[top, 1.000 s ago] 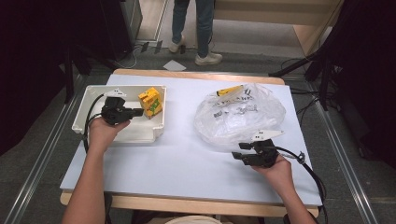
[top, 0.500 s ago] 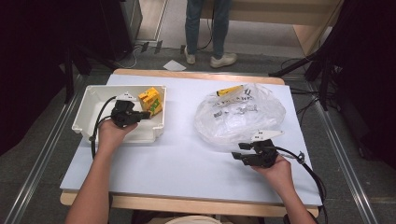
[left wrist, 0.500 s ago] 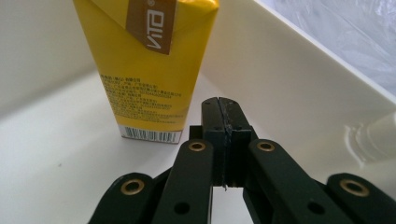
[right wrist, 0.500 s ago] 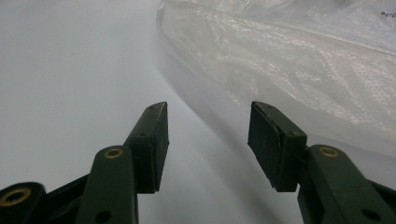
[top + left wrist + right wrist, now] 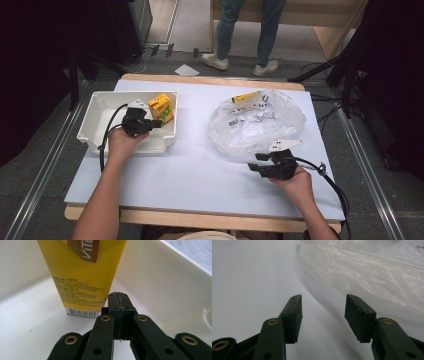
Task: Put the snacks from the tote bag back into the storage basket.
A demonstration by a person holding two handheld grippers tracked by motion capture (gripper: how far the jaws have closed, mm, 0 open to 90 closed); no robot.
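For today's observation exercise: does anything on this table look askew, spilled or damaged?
Nothing is spilled or damaged. The yellow carton sits in the corner of the white bin, turned at an angle to its walls. The clear plastic bag lies crumpled on the table.

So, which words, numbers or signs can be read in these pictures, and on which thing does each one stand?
"VITE", cut off by the picture's top edge: yellow carton, on its brown band.
Small print and barcode on the carton's lower side: too small to read.
Black print on the clear plastic bag: too blurred to read.
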